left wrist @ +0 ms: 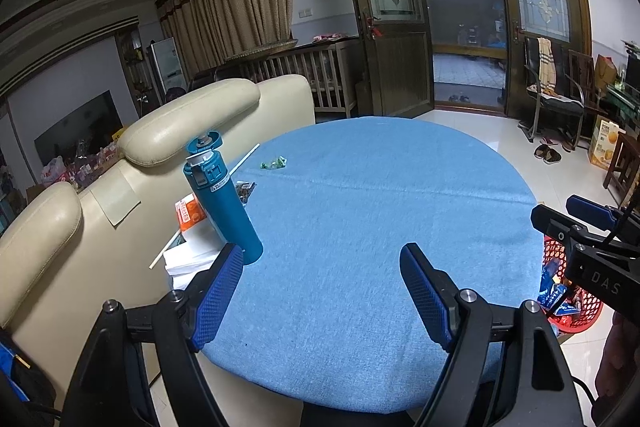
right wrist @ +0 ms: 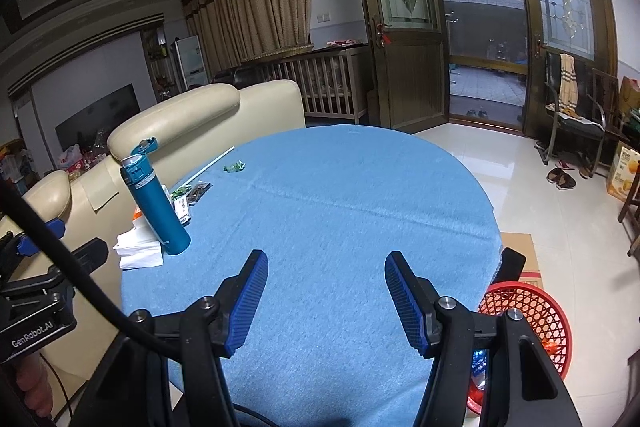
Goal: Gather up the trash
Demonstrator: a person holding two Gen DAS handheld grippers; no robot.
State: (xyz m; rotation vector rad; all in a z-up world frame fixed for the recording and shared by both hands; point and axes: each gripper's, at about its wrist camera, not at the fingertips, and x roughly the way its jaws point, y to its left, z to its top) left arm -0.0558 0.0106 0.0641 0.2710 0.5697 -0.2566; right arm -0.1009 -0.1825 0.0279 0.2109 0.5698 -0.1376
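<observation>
Left wrist view: left claw point(left wrist: 322, 291) held wide over near edge of bench point(left wrist: 360, 211), nothing between jaws. Right wrist view: right claw point(right wrist: 324, 301) parted about halfway, also empty, above same near edge.

Red mesh basket point(right wrist: 532, 311) on floor just off bench's near right edge; blue and orange wrappers already inside. Cardboard box point(right wrist: 520, 251) behind it on floor.

Bench round, covered in blue cloth; near and middle stretch bare. Everything gathered at left edge: white paper stack point(right wrist: 138, 247), teal flask point(right wrist: 156, 199) standing upright with lid flipped open, orange packet point(left wrist: 190, 213) behind flask, small printed packets point(right wrist: 188, 201) beside it, white straw point(right wrist: 208, 161) along the edge, green crumpled wrapper point(left wrist: 274, 163) toward far left.

Step in hand, by judgement: reach for remaining trash, green wrapper the likeliest pick. Advice: left claw nearer that side; pass to the right of flask, since open lid and tall body tip easily. Come down low and flat on wrapper, jaws astride it, close gently against cloth without bunching fabric. Carry over near right edge, release above basket.

Beyond bench: cream sofa point(left wrist: 208, 107) against left edge, tiled floor, wooden crib rail, striped curtains, open door with leaded glass, chair with towel at far right.
</observation>
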